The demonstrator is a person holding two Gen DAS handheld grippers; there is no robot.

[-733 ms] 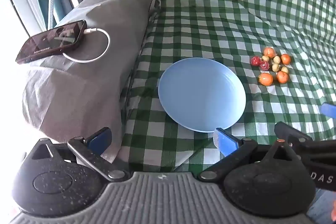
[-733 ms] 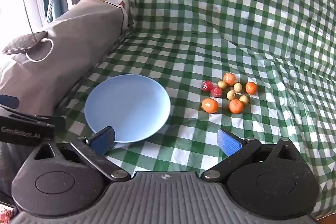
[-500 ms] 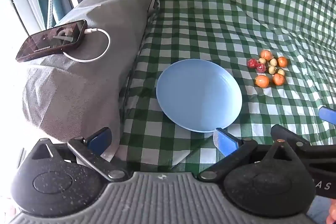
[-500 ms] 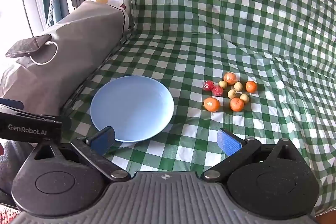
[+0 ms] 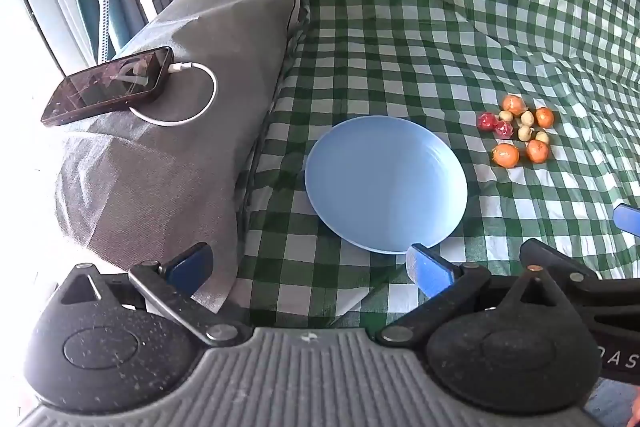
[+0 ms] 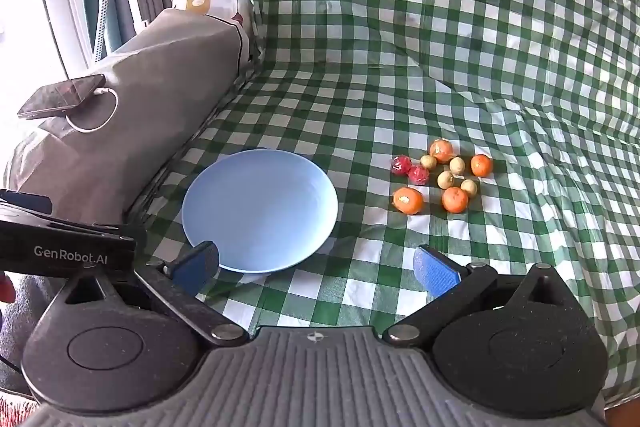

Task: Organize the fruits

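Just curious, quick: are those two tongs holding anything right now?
Left tongs: open, holding nothing.
Right tongs: open, holding nothing.

A glossy green-and-white checked plastic cloth [image 6: 400,67] is showing creases and sheen. A smooth, matt pale-blue plastic plate [image 6: 260,211] is lying on it. A coarse grey woven fabric cover [image 5: 160,147] is looking matt, while a glossy black glass-faced phone [image 5: 108,85] is reflecting light beside a smooth white cable [image 5: 188,115].
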